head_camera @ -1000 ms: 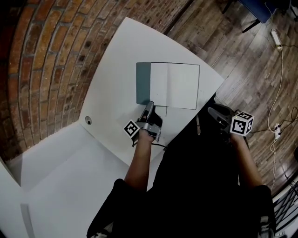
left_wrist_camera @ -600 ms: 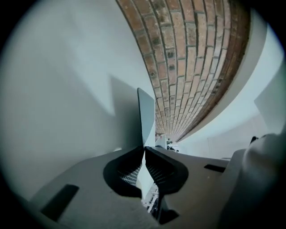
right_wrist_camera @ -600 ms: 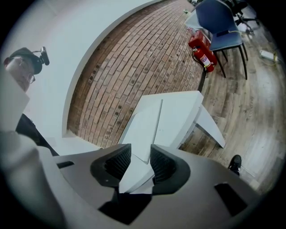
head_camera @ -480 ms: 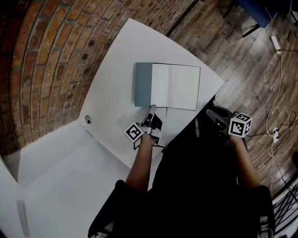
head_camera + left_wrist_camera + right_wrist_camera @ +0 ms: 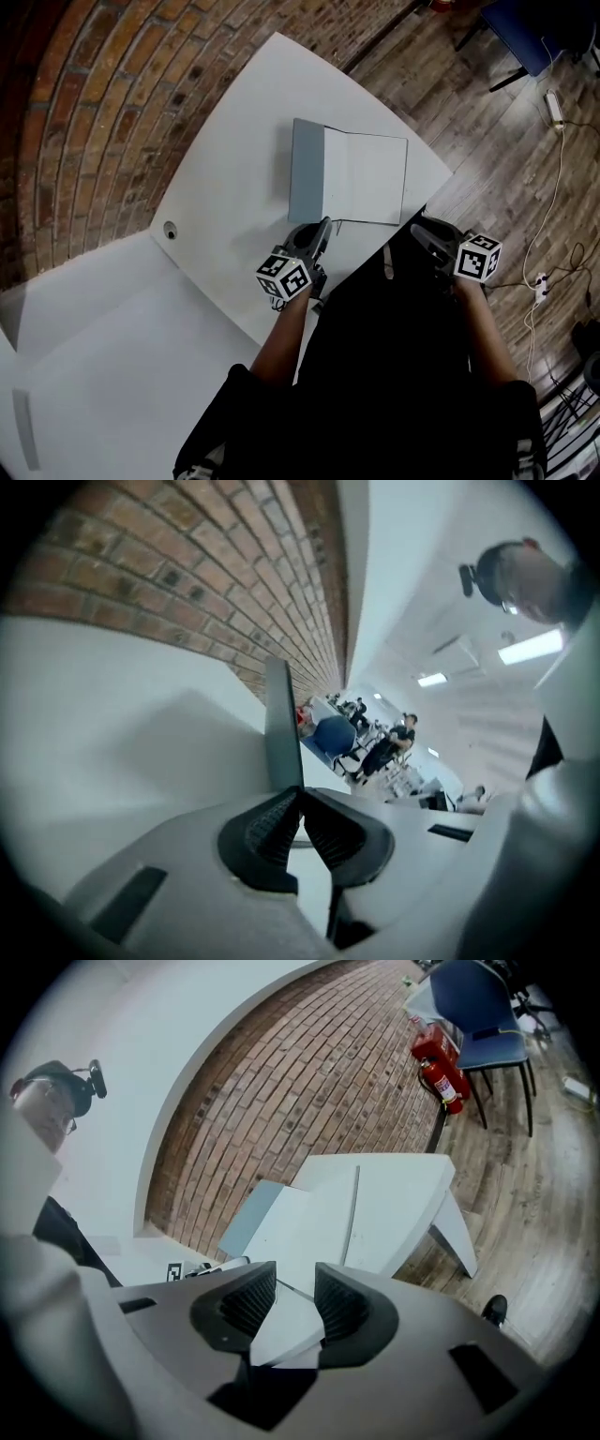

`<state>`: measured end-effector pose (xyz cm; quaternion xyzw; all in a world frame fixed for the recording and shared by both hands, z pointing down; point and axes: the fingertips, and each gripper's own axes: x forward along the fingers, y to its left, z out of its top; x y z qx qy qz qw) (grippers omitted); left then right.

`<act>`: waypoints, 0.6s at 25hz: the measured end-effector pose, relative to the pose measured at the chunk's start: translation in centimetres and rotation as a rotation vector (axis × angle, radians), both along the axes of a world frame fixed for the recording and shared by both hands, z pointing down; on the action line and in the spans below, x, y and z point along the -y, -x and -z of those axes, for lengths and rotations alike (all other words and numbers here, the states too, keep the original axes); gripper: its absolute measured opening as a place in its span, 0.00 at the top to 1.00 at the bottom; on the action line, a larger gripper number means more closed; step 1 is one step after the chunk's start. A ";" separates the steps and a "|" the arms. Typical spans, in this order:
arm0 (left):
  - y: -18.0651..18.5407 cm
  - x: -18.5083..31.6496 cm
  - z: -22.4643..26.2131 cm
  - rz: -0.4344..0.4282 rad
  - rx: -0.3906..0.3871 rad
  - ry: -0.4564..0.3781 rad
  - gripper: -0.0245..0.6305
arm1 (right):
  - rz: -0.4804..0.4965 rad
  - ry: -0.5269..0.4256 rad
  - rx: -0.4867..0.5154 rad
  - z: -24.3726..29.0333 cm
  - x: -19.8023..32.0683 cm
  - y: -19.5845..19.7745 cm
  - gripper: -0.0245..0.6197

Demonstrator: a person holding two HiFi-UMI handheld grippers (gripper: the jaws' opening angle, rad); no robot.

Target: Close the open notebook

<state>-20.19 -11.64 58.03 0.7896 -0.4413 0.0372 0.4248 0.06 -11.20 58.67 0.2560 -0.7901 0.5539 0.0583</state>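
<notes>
The notebook (image 5: 366,178) lies open on the white table (image 5: 225,169), its white pages facing up. Its grey-blue left cover (image 5: 307,173) is raised off the table. My left gripper (image 5: 324,225) is shut on that cover's near edge. In the left gripper view the cover (image 5: 279,728) stands on edge and runs into the pinched jaws of the left gripper (image 5: 300,794). My right gripper (image 5: 424,234) hovers at the table's near right edge, apart from the notebook. Its jaws are closing with nothing between them. The right gripper view looks past the gripper (image 5: 295,1302) to the notebook (image 5: 319,1213).
A brick wall (image 5: 84,112) runs behind the table. A small round grommet (image 5: 169,229) sits at the table's left. Wooden floor with cables (image 5: 553,187) lies to the right. A blue chair (image 5: 483,1016) and a red fire extinguisher (image 5: 441,1068) stand beyond the table.
The left gripper closed on the cover's near edge, rolled and rose, tipping the cover up from flat. The right gripper kept its place.
</notes>
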 end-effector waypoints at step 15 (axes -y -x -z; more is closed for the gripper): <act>-5.9 -2.7 -1.5 -0.519 0.523 -0.241 0.93 | 0.028 -0.033 -0.036 0.4 0.8 1.0 0.76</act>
